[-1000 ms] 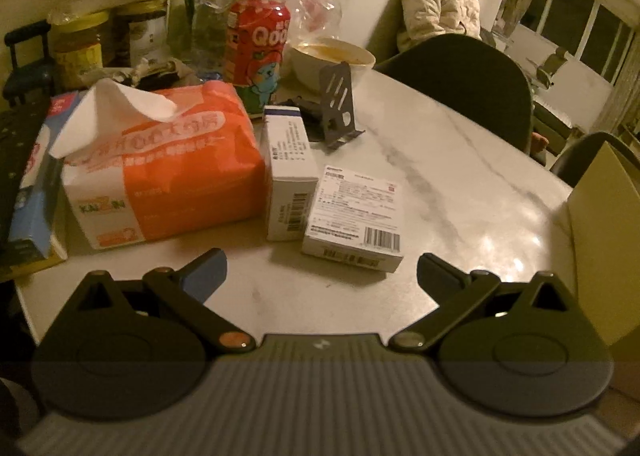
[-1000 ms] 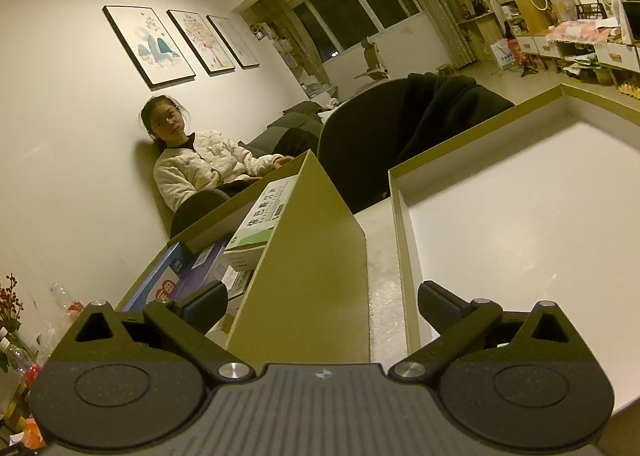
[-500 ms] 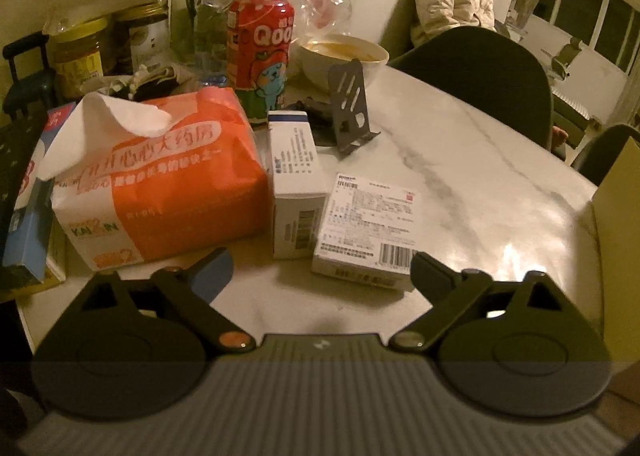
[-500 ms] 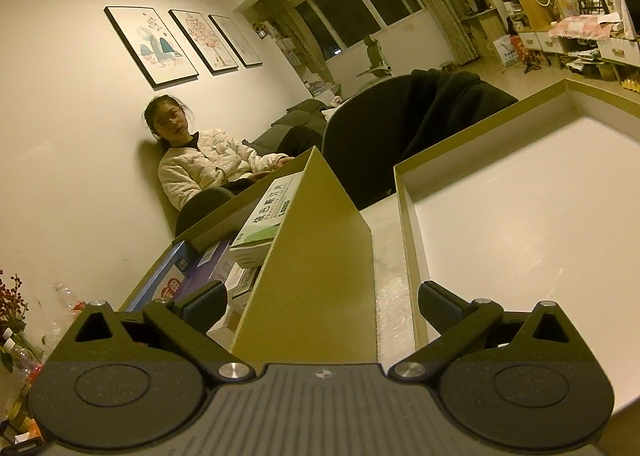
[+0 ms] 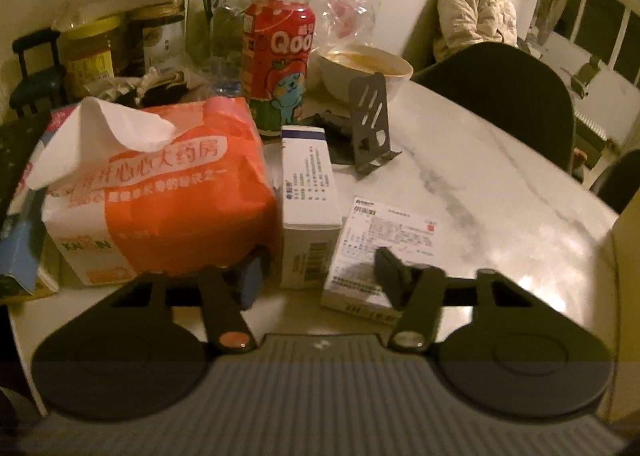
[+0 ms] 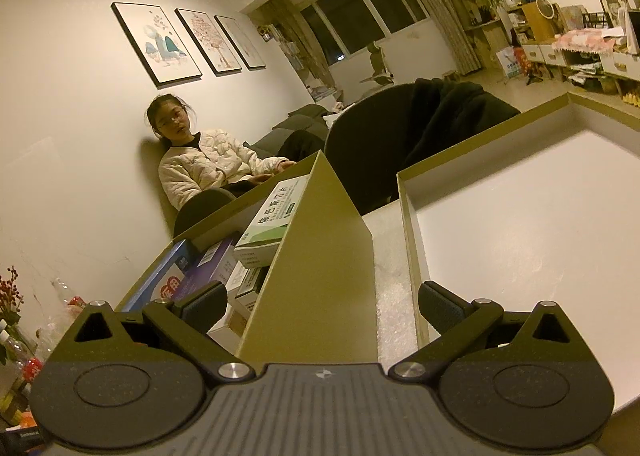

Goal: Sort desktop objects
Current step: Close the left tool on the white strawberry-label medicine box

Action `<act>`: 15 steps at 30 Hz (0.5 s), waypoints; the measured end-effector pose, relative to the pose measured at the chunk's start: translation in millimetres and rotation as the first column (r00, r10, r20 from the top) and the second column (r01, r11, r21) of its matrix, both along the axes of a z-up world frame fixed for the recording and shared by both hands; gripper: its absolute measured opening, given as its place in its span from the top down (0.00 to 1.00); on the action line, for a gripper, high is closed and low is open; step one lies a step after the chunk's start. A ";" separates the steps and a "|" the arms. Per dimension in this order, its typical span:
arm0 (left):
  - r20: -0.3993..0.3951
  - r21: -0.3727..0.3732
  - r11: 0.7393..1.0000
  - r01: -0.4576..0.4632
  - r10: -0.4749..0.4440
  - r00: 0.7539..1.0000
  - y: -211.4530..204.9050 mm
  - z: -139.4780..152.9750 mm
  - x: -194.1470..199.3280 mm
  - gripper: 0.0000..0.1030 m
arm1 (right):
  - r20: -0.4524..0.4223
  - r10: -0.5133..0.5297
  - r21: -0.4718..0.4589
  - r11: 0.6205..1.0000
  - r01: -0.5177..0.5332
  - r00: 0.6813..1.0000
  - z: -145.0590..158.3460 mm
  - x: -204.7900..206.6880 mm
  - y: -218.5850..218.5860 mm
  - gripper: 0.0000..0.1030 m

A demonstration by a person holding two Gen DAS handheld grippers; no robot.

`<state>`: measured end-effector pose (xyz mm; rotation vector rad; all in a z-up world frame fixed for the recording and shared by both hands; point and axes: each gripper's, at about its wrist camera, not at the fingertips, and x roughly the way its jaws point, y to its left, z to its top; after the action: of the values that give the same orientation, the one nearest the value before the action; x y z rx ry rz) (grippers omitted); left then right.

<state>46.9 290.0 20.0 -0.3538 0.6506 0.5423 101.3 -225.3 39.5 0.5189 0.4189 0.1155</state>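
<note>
Left wrist view, from the left: orange tissue pack [image 5: 160, 191] on the marble worktop [image 5: 500, 191], one white tissue poking out the top. Just beside it, a tall white box [image 5: 308, 199] lying on its side. Next, touching that one, a flat white box [image 5: 380, 248] with a barcode. Behind them, a red drink bottle [image 5: 280, 63], a bowl [image 5: 364, 67] and a dark metal stand [image 5: 370, 123]. Left tool [image 5: 320, 268] low over the two boxes, fingers partly closed, nothing gripped; right finger over the flat box, left finger by the tissue pack.

Right wrist view, from the left: olive tray [image 6: 320, 256] packed with boxes, a green-and-white box [image 6: 272, 223] on top. Then an empty tray [image 6: 520, 223] with a white floor. Right tool [image 6: 322, 308] wide open and empty, straddling the wall of the full tray.
</note>
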 end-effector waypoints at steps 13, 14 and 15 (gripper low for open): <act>0.040 -0.173 0.984 0.031 -0.024 0.999 20.3 2.3 -18.0 0.73 | -0.002 -0.004 0.008 1.000 0.004 1.000 -0.2 -1.3 2.1 0.01; 0.045 -0.193 0.980 0.041 -0.033 0.998 19.4 2.1 -20.2 0.73 | -0.002 -0.004 0.010 1.000 0.004 1.000 -0.1 -1.5 1.8 0.01; 0.050 -0.214 0.976 0.051 -0.042 0.998 18.9 2.0 -22.2 0.73 | -0.001 -0.005 0.011 1.000 0.005 1.000 -0.1 -1.7 1.5 0.01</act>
<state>24.6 308.9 22.0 -0.5513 0.6740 0.4187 99.6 -223.8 39.4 0.5311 0.4181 0.1131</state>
